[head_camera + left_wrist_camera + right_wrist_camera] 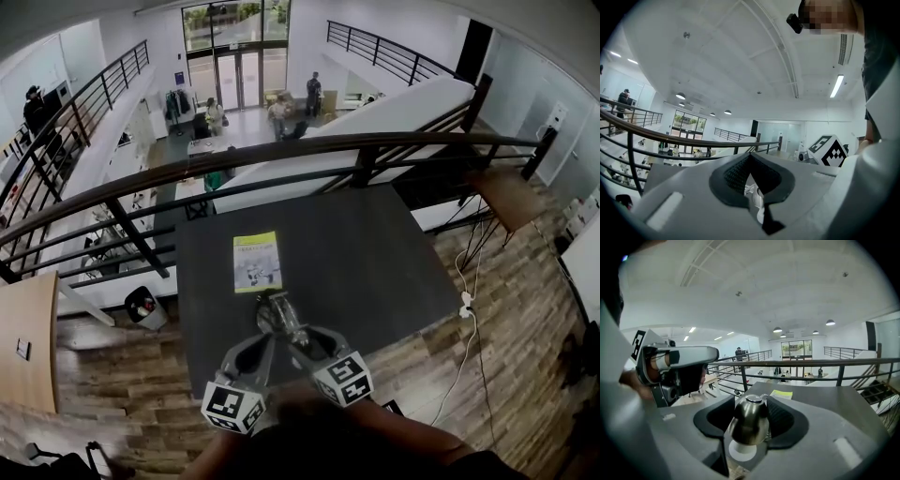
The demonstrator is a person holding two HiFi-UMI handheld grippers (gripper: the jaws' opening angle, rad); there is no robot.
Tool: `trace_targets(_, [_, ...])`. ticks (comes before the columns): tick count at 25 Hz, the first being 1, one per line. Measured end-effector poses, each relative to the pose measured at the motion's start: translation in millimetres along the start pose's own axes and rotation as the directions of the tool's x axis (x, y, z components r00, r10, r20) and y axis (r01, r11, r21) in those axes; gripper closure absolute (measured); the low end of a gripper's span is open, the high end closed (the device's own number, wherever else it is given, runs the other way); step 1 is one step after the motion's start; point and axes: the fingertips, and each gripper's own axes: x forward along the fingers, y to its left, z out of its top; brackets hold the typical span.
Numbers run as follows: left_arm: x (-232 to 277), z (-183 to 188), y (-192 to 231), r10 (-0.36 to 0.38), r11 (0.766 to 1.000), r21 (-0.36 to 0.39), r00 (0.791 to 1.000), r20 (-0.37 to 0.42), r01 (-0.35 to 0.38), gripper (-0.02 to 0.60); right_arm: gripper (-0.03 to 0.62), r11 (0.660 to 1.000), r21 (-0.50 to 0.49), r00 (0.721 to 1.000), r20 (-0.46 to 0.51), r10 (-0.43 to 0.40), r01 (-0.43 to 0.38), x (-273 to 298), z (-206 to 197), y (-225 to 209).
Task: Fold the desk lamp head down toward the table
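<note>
A small desk lamp with a shiny metal head point(280, 317) stands near the front edge of the dark table point(375, 262). In the right gripper view the rounded lamp head point(749, 420) sits between the dark pads above a white round part point(741, 451). My right gripper point(750, 430) is shut on it. My left gripper point(751, 187) is shut too, with a white and chrome lamp part point(753, 193) showing in its pad opening. In the head view the left gripper point(264, 330) and right gripper point(293, 336) meet at the lamp from either side.
A yellow-green booklet point(256, 262) lies on the table beyond the lamp. A dark railing point(281, 150) runs behind the table over an open hall below. A white cable and power strip point(466, 302) lie on the wood floor to the right.
</note>
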Motion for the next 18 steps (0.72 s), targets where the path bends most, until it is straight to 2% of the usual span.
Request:
trace_targets(9, [-12.3, -9.7, 5.2, 0.014, 1.0, -0.021, 1.0, -0.008, -0.014, 0.58, 0.387, 0.998, -0.057, 0.996, -0.092, -0.018, 0.013, 1.9, -46.0, 7.3])
trace_targets(18, [-21.5, -19.3, 16.0, 0.038, 0.998, -0.045, 0.999, -0.023, -0.039, 0.58, 0.395, 0.997, -0.076, 0.975, -0.223, -0.018, 0.001, 20.5, -103.4, 11.5])
